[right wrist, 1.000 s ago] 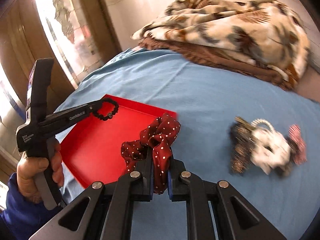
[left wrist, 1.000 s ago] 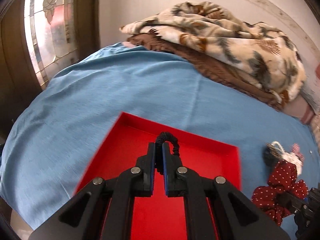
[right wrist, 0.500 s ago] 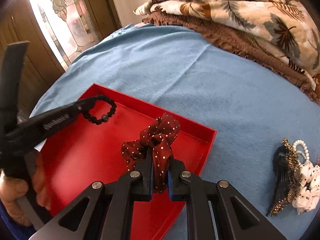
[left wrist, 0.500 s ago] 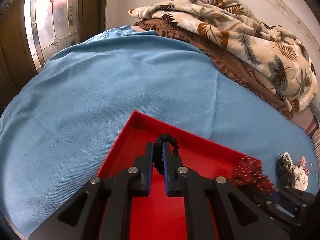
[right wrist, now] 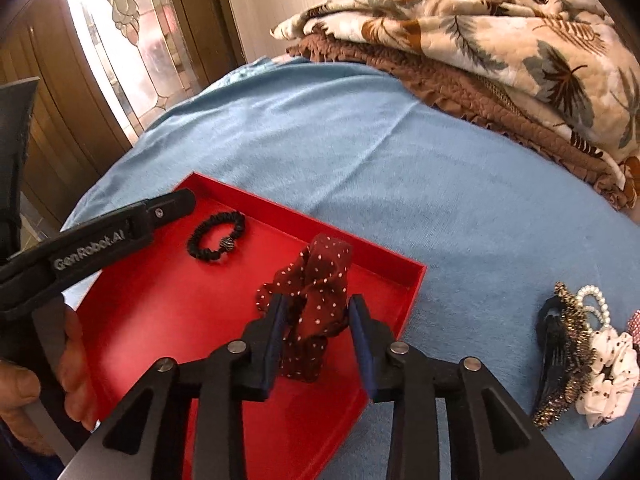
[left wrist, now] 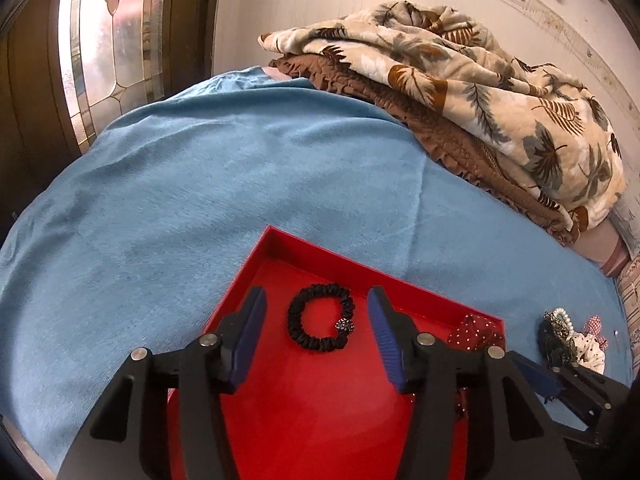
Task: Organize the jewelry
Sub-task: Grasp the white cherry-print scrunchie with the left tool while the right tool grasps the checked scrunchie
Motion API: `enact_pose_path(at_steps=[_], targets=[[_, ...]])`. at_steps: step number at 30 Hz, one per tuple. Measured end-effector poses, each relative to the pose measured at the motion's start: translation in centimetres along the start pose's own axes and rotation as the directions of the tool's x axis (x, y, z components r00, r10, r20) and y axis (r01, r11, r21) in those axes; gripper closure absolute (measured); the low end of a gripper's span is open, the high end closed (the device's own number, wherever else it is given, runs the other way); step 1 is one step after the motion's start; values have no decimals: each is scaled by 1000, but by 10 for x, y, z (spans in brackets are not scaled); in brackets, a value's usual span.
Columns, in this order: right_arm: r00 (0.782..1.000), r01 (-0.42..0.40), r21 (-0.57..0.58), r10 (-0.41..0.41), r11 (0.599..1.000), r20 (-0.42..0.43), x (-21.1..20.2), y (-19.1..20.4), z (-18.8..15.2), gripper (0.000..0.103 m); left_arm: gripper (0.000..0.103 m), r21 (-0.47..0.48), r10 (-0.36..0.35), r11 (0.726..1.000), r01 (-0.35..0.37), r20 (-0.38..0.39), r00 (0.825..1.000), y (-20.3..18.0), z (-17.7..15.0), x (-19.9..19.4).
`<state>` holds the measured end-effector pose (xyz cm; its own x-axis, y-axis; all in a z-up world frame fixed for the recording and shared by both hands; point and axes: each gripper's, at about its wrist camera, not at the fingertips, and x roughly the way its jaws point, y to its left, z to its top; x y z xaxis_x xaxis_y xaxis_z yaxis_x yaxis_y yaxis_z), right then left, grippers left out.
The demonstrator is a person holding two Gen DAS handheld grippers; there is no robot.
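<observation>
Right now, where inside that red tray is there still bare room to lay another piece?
The flat red cardboard tray has bare floor between the black ruffled hair tie near its far corner and the dark red white-dotted scrunchie by its right wall, and along the near left side. The heap of hair clips and scrunchies on the blue sheet is crowded.

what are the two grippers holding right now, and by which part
Nothing. The left gripper is opening around the black hair tie lying in the red tray; the right gripper is opening off the dotted scrunchie.

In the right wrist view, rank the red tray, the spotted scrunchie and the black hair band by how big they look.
1. red tray
2. spotted scrunchie, though it sits nearer the camera
3. black hair band
</observation>
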<state>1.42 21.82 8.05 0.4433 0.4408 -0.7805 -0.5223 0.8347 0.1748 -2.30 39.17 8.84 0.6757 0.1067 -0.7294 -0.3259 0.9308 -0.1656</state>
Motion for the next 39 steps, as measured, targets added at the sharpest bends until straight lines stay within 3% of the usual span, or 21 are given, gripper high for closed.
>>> enact_pose_path(at_steps=[9, 18, 22, 27, 32, 39], targets=[[999, -8, 33, 6, 999, 50, -43, -12, -18, 60, 51, 6, 22, 1000, -22, 10, 1000, -3, -9, -14], [997, 26, 130, -36, 991, 69, -96, -61, -77, 52, 51, 37, 17, 999, -20, 73, 997, -26, -28, -43], [994, 80, 196, -93, 977, 56, -119, -104, -112, 52, 45, 64, -25, 998, 19, 101, 995, -43, -40, -60], [984, 163, 278, -178, 947, 30, -143, -161, -153, 52, 44, 121, -78, 990, 66, 98, 992, -73, -59, -78], [972, 208, 369, -233, 906, 22, -161, -212, -176, 51, 44, 162, -172, 973, 162, 54, 984, -113, -69, -93], [964, 213, 447, -263, 869, 50, -171, -256, -178, 51, 44, 234, -261, 935, 268, -62, 963, -184, -83, -82]])
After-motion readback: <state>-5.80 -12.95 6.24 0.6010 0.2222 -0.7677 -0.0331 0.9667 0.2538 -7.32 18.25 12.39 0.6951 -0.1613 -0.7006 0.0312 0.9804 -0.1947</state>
